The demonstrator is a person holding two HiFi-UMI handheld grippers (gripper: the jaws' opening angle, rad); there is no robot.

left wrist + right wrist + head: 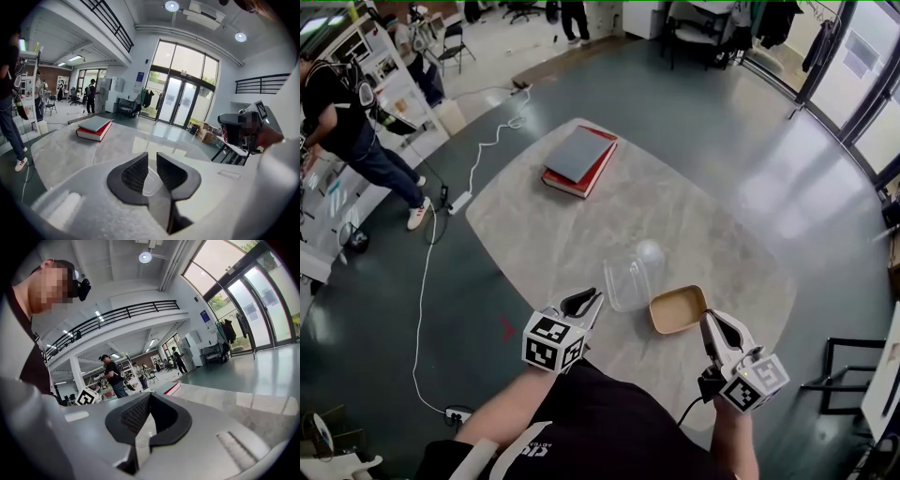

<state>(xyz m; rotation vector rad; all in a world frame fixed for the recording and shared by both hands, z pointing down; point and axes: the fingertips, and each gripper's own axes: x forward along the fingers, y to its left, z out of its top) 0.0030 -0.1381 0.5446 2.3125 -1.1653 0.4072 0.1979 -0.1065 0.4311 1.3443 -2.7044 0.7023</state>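
My left gripper (592,302) reaches over the near edge of the pale stone table (722,234). Its tips are at the left rim of a clear plastic container (627,283). In the left gripper view the jaws (152,164) stand close together with that clear plastic pinched in the thin gap. A clear dome (649,251) lies just behind the container. An open tan paper box (678,310) sits to the container's right. My right gripper (708,324) hovers at the box's right corner, shut and empty (149,401), its jaws meeting.
A grey book on a red book (579,159) lies at the table's far side. A person (342,112) stands by shelves at the far left. A white cable (478,159) trails over the floor. A black metal frame (853,375) stands on the right.
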